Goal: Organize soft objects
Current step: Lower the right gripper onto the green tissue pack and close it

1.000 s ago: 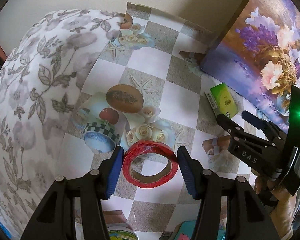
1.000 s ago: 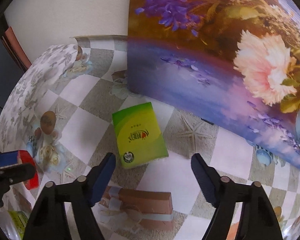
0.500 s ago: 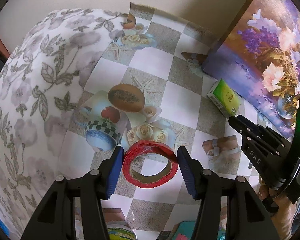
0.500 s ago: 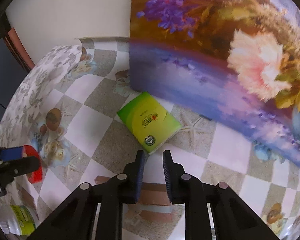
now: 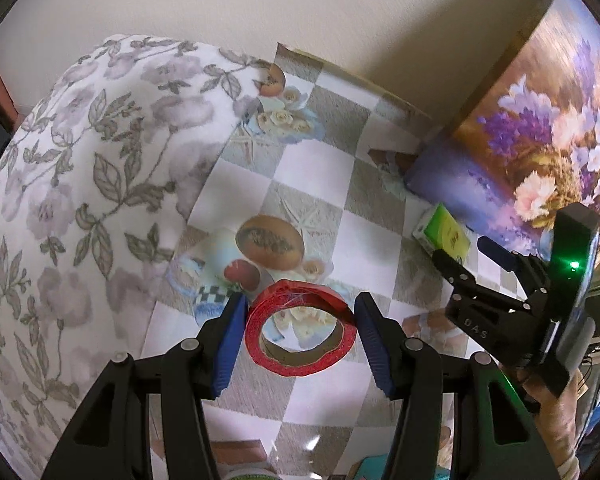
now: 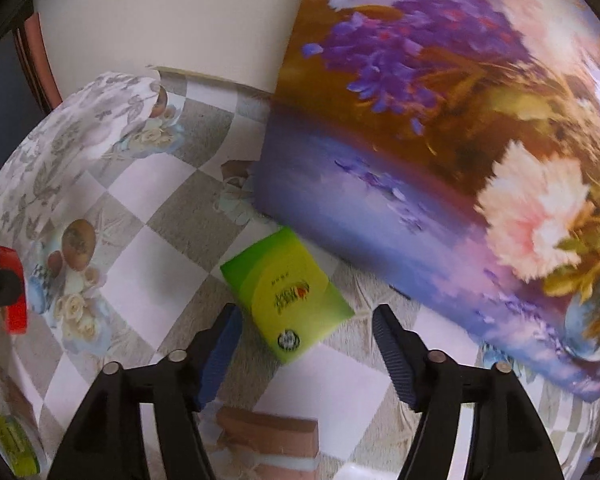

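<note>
My left gripper [image 5: 300,324] is shut on a red tape roll [image 5: 300,334] and holds it above the checkered tablecloth; the roll also shows at the left edge of the right wrist view [image 6: 15,292]. A green tissue pack [image 6: 288,300] lies flat on the cloth beside a flower painting [image 6: 440,140]. My right gripper [image 6: 306,336] is open, its blue pads either side of the pack's near end. In the left wrist view the right gripper [image 5: 466,256] hovers just by the pack [image 5: 444,232].
A floral grey-and-white cushion [image 5: 80,200] fills the left. The painting leans on the wall at the right. A brown wrapped block [image 6: 268,436] lies below the right gripper. A green-labelled container [image 6: 12,444] is at the bottom left.
The right gripper shut half a second ago, then opened again and now straddles the tissue pack's near end. The left gripper lifted the tape roll slightly higher.
</note>
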The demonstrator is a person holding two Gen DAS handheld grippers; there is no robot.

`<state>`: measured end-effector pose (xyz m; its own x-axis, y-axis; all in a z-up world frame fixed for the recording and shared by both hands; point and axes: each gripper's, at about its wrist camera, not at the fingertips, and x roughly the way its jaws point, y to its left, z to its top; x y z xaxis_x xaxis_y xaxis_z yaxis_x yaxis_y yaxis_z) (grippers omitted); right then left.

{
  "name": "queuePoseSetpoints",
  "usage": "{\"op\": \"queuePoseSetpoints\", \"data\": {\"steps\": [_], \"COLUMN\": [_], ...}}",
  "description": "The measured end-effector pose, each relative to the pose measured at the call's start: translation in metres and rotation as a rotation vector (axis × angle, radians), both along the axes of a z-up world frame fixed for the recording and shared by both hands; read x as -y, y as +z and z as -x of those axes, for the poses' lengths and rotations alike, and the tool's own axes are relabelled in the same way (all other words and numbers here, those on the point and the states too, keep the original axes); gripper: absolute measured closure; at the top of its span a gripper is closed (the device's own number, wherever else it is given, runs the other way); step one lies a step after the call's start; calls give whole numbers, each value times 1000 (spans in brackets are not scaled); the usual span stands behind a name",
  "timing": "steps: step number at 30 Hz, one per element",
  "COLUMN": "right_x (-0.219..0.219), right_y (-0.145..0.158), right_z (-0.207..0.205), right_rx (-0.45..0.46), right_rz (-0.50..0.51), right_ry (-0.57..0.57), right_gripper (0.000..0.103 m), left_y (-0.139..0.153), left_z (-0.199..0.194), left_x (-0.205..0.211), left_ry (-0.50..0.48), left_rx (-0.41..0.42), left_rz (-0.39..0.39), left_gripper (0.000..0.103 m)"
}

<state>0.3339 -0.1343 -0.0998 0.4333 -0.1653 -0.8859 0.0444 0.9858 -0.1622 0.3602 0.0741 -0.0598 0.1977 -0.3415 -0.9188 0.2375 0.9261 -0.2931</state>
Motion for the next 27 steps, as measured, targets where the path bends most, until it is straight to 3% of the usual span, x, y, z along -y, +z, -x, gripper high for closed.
{"op": "queuePoseSetpoints", "data": {"steps": [16, 20, 27], "right_x": [-3, 0, -4], "right_y": [-16, -15, -13], "right_z": [-19, -10, 6], "right_rx": [-2, 13, -27], "right_rz": [-16, -52, -69], "right_ry": [-11, -10, 9], "right_gripper": [27, 37, 41], "left_y": [-20, -24, -26], "left_z": [-6, -6, -2], "left_x": [-17, -17, -16], "left_ry": [21, 18, 31], "left_rx": [-5, -12, -33], "left_rz": [16, 17, 0], "left_gripper": [46, 46, 46]}}
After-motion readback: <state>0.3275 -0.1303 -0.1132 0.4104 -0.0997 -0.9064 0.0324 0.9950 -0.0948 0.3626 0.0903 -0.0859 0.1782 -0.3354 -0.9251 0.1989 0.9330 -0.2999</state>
